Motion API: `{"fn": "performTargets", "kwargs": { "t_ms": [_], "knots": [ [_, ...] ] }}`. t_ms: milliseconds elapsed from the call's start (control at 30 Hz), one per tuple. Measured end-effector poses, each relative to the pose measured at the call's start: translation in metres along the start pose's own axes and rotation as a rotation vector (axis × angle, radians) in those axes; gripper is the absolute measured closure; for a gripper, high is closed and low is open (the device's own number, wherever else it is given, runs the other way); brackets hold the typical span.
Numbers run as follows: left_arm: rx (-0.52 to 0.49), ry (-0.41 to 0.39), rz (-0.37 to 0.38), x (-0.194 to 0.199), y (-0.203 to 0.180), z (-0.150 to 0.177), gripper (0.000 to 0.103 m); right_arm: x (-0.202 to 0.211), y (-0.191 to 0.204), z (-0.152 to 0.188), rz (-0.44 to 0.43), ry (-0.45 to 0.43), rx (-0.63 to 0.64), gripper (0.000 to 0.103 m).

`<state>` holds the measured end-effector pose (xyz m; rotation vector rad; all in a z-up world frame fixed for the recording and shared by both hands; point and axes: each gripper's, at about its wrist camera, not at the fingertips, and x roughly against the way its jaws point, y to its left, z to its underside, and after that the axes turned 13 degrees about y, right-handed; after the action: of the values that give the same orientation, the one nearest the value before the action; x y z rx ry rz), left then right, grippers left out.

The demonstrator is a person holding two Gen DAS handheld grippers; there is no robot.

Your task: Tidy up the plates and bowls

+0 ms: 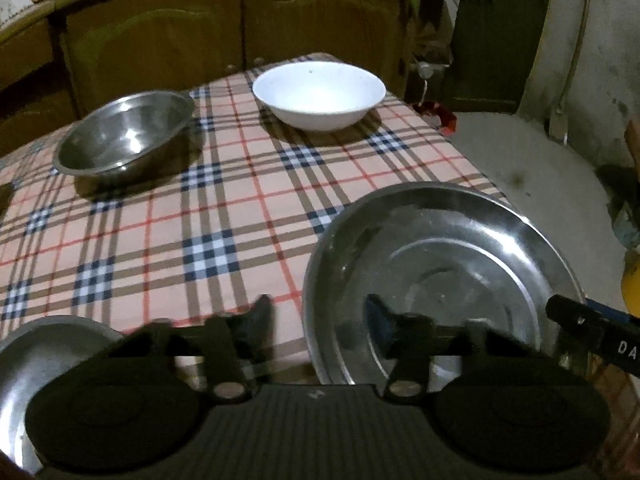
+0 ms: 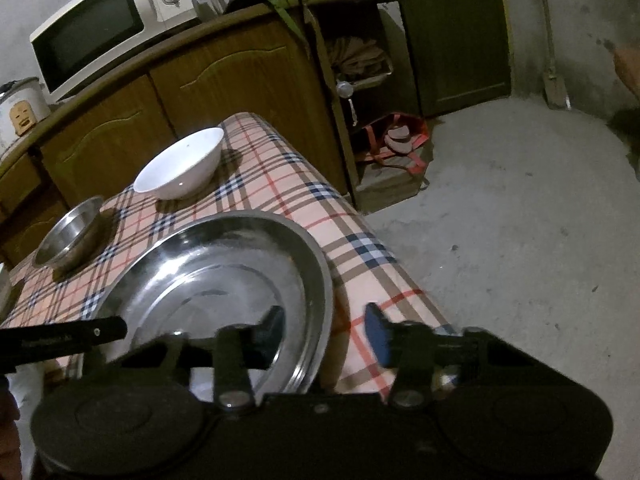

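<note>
- The left gripper (image 1: 318, 320) is seen nearest, its jaws partly open and straddling the left rim of a steel plate (image 1: 460, 248); whether the pads press the rim cannot be told
- The right gripper (image 2: 326, 326) is set astride the plate's (image 2: 224, 264) right rim, one finger over the plate, the other outside it; a firm grip cannot be told
- The plate is placed at the near right corner of a table with a checked cloth (image 1: 224, 216)
- A second steel dish (image 1: 36, 344) is glimpsed at the near left
- Farther back, a steel bowl (image 1: 124, 136) is placed left and a white bowl (image 1: 320, 94) right, well apart
- Wooden cabinets (image 1: 168, 28) are seen behind, with a microwave (image 2: 108, 24) on top
</note>
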<state>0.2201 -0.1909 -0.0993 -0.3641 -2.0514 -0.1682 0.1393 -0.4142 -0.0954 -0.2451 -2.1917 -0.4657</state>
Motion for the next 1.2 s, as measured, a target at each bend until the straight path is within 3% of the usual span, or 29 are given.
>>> {"fn": "performTargets", "kwargs": {
  "t_ms": [33,67,400,1200],
  "knots": [
    [-0.006,0.007,0.005,-0.002,-0.001,0.000,0.072,-0.001,-0.001,0.000,-0.008,0.004,-0.009,0.078],
    [-0.015,0.010,0.006,-0.003,-0.002,0.000,0.077,-0.001,-0.003,-0.001,-0.020,0.006,-0.016,0.087],
    [-0.015,-0.030,0.013,0.019,-0.005,0.002,0.083,0.019,0.000,0.003,-0.012,-0.043,-0.012,0.086],
    [-0.004,-0.227,-0.017,0.141,-0.013,0.029,0.083,0.153,0.036,0.010,-0.025,-0.240,0.081,0.086]
  ]
}}
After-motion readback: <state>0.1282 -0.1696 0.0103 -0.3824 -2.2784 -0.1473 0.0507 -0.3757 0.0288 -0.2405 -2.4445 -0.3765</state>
